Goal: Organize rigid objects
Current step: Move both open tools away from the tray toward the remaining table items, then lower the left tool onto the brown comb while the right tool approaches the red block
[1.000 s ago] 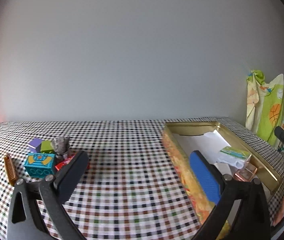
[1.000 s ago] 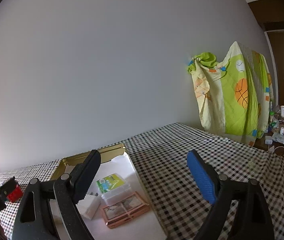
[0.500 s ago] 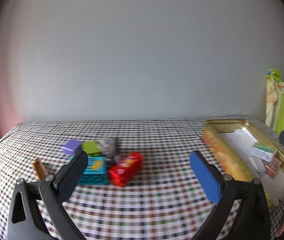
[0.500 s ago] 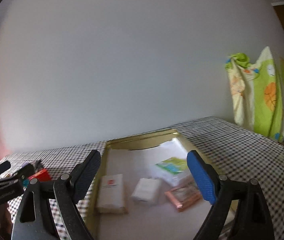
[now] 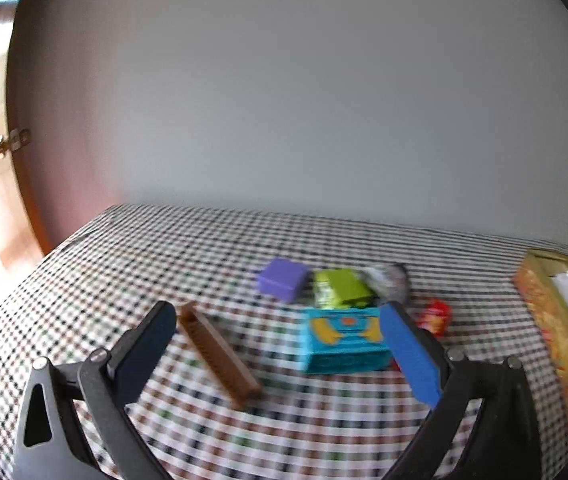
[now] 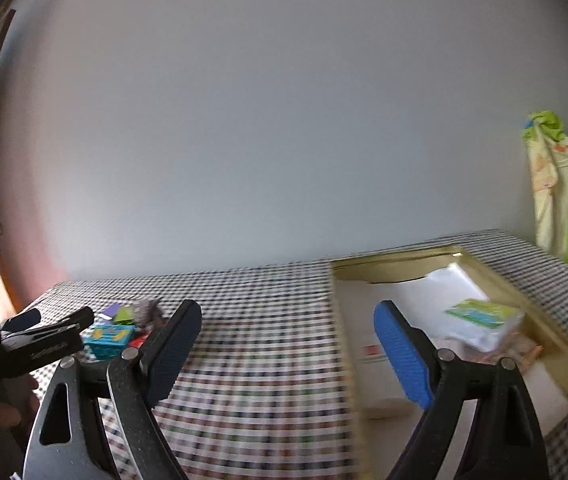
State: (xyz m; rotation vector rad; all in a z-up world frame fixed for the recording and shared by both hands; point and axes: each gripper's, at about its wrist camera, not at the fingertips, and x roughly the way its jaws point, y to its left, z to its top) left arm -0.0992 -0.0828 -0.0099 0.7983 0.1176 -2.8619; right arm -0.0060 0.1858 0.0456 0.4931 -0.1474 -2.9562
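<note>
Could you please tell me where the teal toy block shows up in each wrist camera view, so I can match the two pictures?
Left wrist: the teal toy block sits low and centre-right, just inside the blue pad of the left gripper.
Right wrist: the same block is small at lower left, outside the right gripper.
Shared landmark: the gold tin on the checked cloth.

My right gripper (image 6: 284, 344) hangs wide open, nothing btwn pads, over checked cloth (image 6: 260, 360) beside gold tin (image 6: 495, 276).
</note>
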